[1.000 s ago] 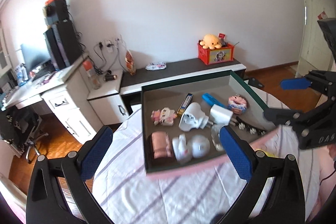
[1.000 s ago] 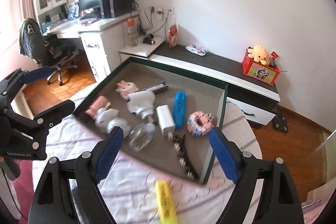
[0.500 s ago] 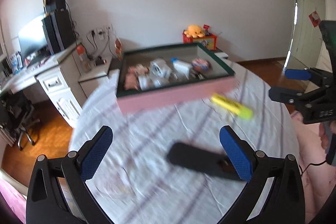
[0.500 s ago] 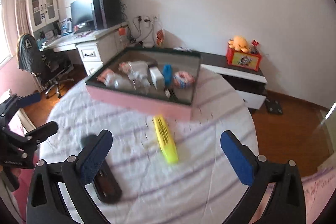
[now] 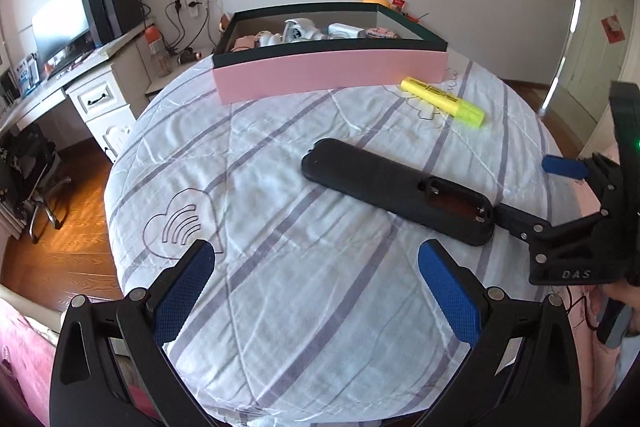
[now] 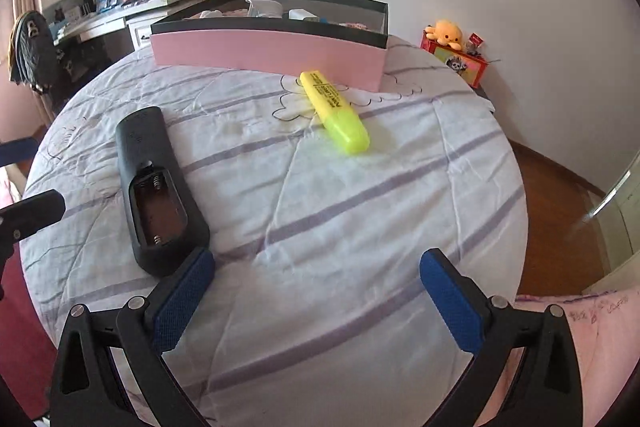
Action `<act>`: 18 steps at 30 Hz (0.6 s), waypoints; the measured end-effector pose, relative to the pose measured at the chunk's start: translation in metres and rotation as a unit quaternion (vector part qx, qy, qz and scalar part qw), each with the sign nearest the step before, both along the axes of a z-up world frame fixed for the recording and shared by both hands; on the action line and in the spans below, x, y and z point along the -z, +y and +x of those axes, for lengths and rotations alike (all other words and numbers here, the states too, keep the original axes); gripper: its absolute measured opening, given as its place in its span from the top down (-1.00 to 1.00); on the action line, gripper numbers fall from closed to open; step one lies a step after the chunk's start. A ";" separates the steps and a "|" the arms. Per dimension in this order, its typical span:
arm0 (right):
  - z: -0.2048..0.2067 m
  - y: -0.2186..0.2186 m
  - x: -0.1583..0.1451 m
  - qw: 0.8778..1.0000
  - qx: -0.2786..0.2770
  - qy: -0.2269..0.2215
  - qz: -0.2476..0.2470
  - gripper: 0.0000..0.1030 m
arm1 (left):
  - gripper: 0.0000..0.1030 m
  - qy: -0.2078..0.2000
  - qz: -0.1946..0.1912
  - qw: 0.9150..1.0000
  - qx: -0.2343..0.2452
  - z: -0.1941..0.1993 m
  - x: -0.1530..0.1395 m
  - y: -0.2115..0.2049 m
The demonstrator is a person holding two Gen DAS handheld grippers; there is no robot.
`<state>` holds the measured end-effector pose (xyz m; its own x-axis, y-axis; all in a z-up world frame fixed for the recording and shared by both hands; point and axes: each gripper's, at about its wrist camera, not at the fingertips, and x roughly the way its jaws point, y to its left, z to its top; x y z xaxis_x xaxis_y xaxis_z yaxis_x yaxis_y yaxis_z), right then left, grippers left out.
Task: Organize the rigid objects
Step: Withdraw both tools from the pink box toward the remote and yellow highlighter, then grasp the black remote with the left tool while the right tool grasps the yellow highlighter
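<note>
A black remote (image 5: 396, 187) (image 6: 156, 187) lies face down on the striped cloth, its battery bay uncovered. A yellow highlighter (image 5: 444, 101) (image 6: 334, 111) lies beyond it, near the pink box (image 5: 328, 73) (image 6: 268, 53) with a dark green rim. Several small items sit in that box. My left gripper (image 5: 316, 291) hovers open over bare cloth, with the remote ahead and to its right. My right gripper (image 6: 316, 295) is open wide and holds nothing. Its left finger stands just beside the remote's near end. Each gripper shows in the other's view, the right gripper (image 5: 534, 191) and the left gripper (image 6: 28, 179).
The round table (image 5: 280, 327) drops off to a wooden floor (image 6: 560, 195) on all sides. A white desk (image 5: 100, 83) with a monitor and an office chair (image 6: 32, 55) stand at the left. A low cabinet carries a red toy box (image 6: 456, 59). Pink bedding (image 6: 592, 311) lies at the near right.
Both grippers have drawn back from above the box and sunk toward the table. The remote and highlighter now lie close ahead. The right jaws have widened.
</note>
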<state>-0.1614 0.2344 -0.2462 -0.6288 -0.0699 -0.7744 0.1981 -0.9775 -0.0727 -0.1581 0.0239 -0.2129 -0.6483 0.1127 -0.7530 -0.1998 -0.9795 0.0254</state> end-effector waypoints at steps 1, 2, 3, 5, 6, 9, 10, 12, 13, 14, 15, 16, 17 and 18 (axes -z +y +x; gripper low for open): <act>0.001 -0.004 0.000 1.000 -0.002 0.000 0.001 -1.00 | -1.00 -0.001 0.001 1.000 -0.004 -0.001 0.000 -0.002; 0.002 -0.007 -0.002 1.000 -0.002 0.002 0.001 -1.00 | -1.00 -0.002 0.004 1.000 -0.010 -0.002 0.001 -0.005; 0.002 -0.013 -0.002 1.000 -0.004 0.002 -0.001 -1.00 | -1.00 -0.005 0.006 1.000 -0.015 -0.004 0.002 -0.007; 0.001 -0.025 -0.003 1.000 -0.015 -0.001 -0.009 -1.00 | -1.00 -0.005 0.009 1.000 -0.019 -0.004 0.003 -0.011; -0.002 -0.032 -0.003 1.000 -0.020 -0.002 -0.009 -1.00 | -1.00 -0.006 0.008 1.000 -0.019 -0.004 0.004 -0.012; -0.010 -0.058 -0.002 0.999 -0.035 -0.004 -0.013 -1.00 | -1.00 -0.003 0.010 1.000 -0.025 -0.005 0.003 -0.018; -0.013 -0.068 -0.001 0.999 -0.042 -0.008 -0.017 -1.00 | -1.00 -0.004 0.011 1.000 -0.026 -0.005 0.003 -0.021; -0.019 -0.081 0.000 0.999 -0.045 -0.006 -0.020 -1.00 | -1.00 -0.002 0.017 0.999 -0.034 -0.005 0.003 -0.029; -0.022 -0.086 0.002 0.998 -0.049 -0.010 -0.025 -1.00 | -1.00 -0.003 0.019 0.999 -0.037 -0.006 0.003 -0.032; -0.024 -0.088 0.003 0.998 -0.050 -0.009 -0.030 -1.00 | -1.00 -0.003 0.017 0.999 -0.044 -0.008 0.003 -0.036; -0.024 -0.089 0.002 0.998 -0.049 -0.008 -0.031 -1.00 | -1.00 -0.002 0.014 0.999 -0.048 -0.009 0.003 -0.037; -0.023 -0.088 0.002 0.998 -0.050 -0.007 -0.033 -1.00 | -1.00 0.001 0.013 0.999 -0.048 -0.009 0.002 -0.038; -0.023 -0.086 0.001 0.998 -0.048 -0.006 -0.035 -1.00 | -1.00 0.004 0.015 0.999 -0.049 -0.010 0.002 -0.039; -0.023 -0.081 0.000 0.998 -0.042 -0.004 -0.035 -1.00 | -1.00 0.004 0.019 0.999 -0.049 -0.013 0.001 -0.039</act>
